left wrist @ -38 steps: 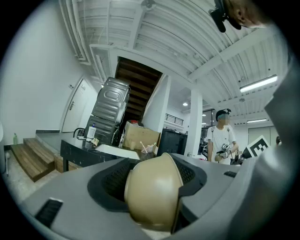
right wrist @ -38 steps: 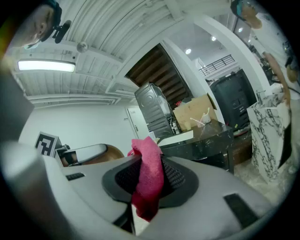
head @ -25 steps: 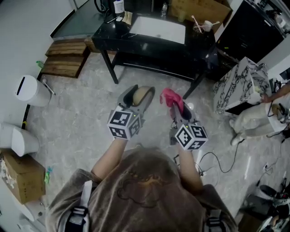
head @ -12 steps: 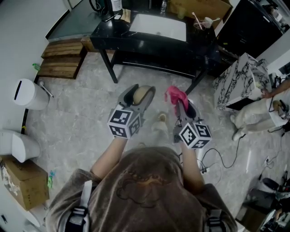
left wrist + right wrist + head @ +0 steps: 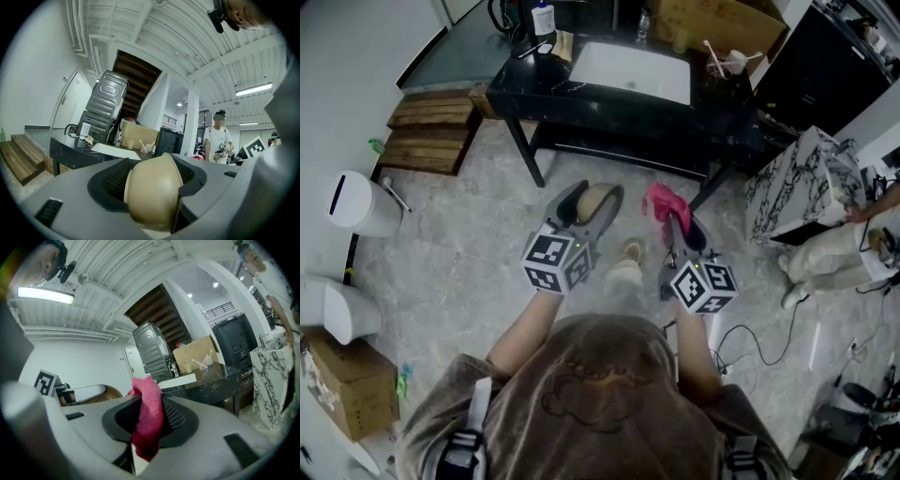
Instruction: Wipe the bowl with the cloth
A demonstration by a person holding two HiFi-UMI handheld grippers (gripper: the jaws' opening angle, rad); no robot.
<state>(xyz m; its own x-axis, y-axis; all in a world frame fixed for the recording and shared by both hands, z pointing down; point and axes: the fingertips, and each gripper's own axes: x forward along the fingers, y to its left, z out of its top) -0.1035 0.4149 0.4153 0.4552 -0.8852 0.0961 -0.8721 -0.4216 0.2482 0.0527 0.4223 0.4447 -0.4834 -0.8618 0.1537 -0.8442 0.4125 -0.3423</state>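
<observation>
Black desk carried a white basin; wooden steps, white bin and cardboard box stood left.

Forearms forward, seemingly level; left gripper fingers tight on bowl, right gripper fingers on cloth.

I count two grippers: one left gripper and one right gripper. There is one bowl and one pink cloth. There is one black table. There are two white bins and two brown boxes. One other person stands far off.
</observation>
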